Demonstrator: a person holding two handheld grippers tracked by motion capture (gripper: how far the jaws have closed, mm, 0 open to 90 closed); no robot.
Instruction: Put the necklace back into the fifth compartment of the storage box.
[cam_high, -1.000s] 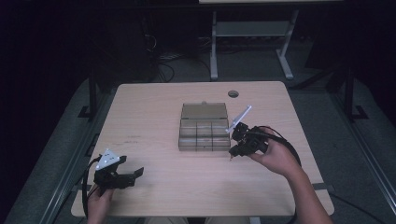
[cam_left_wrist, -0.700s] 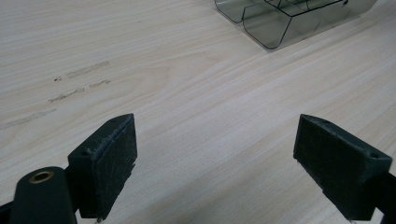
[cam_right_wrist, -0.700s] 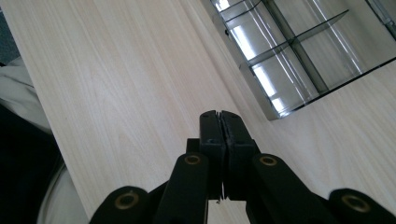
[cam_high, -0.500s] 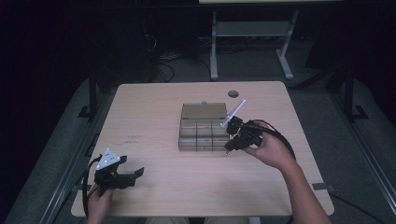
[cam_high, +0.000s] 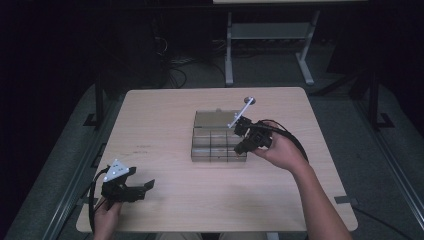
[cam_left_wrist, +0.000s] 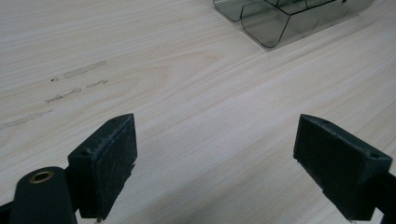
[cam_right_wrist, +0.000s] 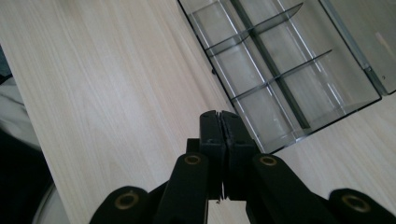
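My right gripper (cam_right_wrist: 220, 122) has its jaws pressed flat together with nothing between them, hanging over the pale wooden table (cam_right_wrist: 116, 88). Just beyond their tips lies the clear compartment box (cam_right_wrist: 280, 70), its divided cells bare.

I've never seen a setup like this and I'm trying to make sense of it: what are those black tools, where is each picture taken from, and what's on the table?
No robot arm here: a person sits at a wooden table and holds a hand-operated two-jaw gripper in each hand.

The high view comes from a fixed camera above the person, looking forward and down. The left gripper rests near the table's front left corner; the right gripper is over the box.

The other two pictures come from cameras riding on the grippers, looking along their black jaws. In the left gripper view the jaws stand wide apart with bare table between them. In the right gripper view the jaws are pressed together with nothing visible between them.

The box is a clear plastic organiser with dividers, lid open; its compartments look empty.
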